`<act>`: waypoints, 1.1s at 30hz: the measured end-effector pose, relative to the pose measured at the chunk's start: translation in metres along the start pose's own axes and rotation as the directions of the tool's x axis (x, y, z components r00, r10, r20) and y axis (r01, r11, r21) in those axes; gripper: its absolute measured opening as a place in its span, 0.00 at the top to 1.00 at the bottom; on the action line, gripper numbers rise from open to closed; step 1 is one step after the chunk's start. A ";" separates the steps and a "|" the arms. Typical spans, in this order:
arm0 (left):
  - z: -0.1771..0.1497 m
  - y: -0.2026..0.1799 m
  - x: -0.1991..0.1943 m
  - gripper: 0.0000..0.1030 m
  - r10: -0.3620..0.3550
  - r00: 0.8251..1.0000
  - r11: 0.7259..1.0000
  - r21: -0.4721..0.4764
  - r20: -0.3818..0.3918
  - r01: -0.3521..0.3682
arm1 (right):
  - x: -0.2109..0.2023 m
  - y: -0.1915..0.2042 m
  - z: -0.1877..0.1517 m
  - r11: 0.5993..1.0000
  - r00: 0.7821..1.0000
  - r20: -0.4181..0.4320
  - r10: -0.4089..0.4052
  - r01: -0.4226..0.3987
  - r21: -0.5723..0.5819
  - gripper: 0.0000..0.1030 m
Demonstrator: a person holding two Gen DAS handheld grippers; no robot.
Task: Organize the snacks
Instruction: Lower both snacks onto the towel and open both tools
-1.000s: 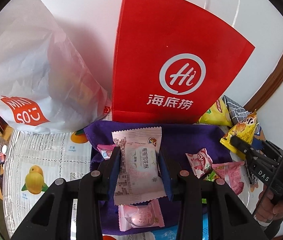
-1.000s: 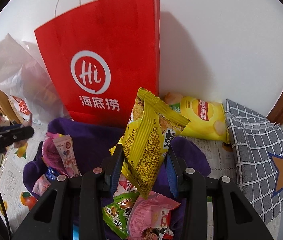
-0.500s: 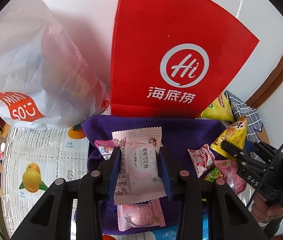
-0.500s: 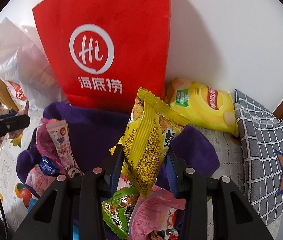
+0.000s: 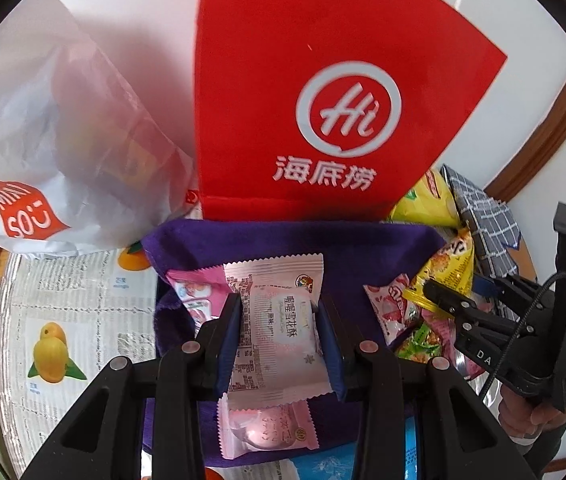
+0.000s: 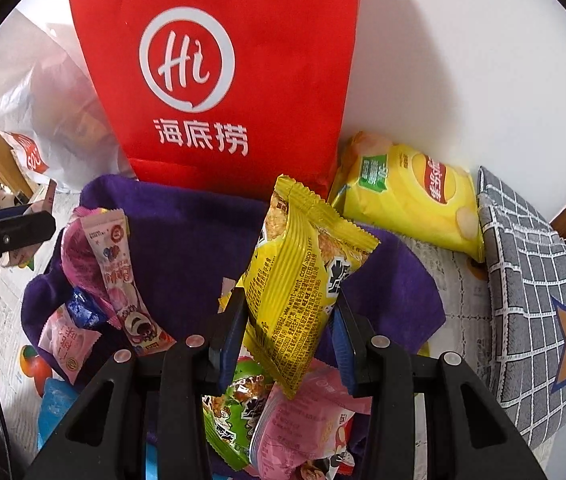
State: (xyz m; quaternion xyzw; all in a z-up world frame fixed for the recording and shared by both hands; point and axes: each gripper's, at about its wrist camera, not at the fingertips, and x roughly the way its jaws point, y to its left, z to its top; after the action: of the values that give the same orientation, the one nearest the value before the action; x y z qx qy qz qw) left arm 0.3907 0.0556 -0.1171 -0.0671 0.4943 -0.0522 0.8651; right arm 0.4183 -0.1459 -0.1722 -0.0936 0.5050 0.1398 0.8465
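Observation:
My left gripper (image 5: 279, 336) is shut on a pale pink snack packet (image 5: 277, 320), held above a purple cloth bin (image 5: 363, 248). A second pink packet (image 5: 267, 428) lies in the bin just below it. My right gripper (image 6: 289, 328) is shut on a yellow snack packet (image 6: 303, 272), tilted over the same purple bin (image 6: 187, 232). In the left wrist view the right gripper (image 5: 439, 300) shows at the right edge with that yellow packet (image 5: 451, 268). Pink packets (image 6: 111, 264) lean in the bin's left side; green and pink ones (image 6: 283, 420) lie under my right fingers.
A red paper bag (image 5: 323, 100) stands against the wall behind the bin. A white plastic bag (image 5: 63, 140) sits to its left. A yellow chip bag (image 6: 411, 200) and a grey checked cloth (image 6: 535, 300) lie at the right. The table has a fruit-print cover (image 5: 63, 320).
The right gripper has sunk toward the bin with the yellow packet, and the red bag looms larger in both views. The left gripper has barely moved.

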 end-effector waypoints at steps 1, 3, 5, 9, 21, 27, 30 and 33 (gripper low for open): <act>0.000 -0.002 0.002 0.66 0.000 1.000 1.000 0.005 -0.007 0.000 | 0.001 0.000 0.000 1.000 1.000 -0.005 0.001 -0.001 -0.002 0.61; -0.001 -0.006 0.005 0.66 0.001 1.000 1.000 0.017 -0.021 -0.001 | 0.002 0.001 -0.001 1.000 1.000 -0.009 0.000 0.000 -0.009 0.61; -0.002 -0.008 0.009 0.66 0.008 0.999 1.000 0.025 -0.038 -0.007 | 0.004 0.001 -0.002 1.000 1.000 -0.017 0.000 0.000 -0.009 0.61; -0.005 -0.011 0.018 0.66 0.024 0.997 0.999 0.033 -0.071 -0.022 | 0.006 -0.001 -0.002 1.000 1.000 -0.029 0.000 0.000 -0.001 0.61; -0.010 -0.016 0.032 0.66 0.042 0.993 0.998 0.048 -0.110 -0.037 | 0.008 -0.005 -0.002 1.000 0.999 -0.041 0.003 -0.002 0.017 0.61; -0.010 -0.016 0.033 0.65 0.043 0.993 0.998 0.048 -0.112 -0.038 | 0.009 0.001 -0.003 1.000 0.999 -0.046 0.003 -0.004 -0.007 0.60; -0.010 -0.016 0.033 0.65 0.041 0.993 0.998 0.046 -0.114 -0.036 | 0.010 0.004 -0.003 1.000 0.999 -0.051 0.001 -0.002 -0.016 0.60; -0.010 -0.016 0.033 0.65 0.044 0.993 0.998 0.047 -0.113 -0.039 | 0.010 0.004 -0.003 1.000 0.999 -0.050 -0.009 0.008 -0.019 0.60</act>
State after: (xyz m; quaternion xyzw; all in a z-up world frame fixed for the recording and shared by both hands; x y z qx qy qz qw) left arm 0.3981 0.0341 -0.1479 -0.0344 0.5428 -0.0490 0.8377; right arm 0.4189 -0.1413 -0.1826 -0.1074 0.5242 0.1385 0.8334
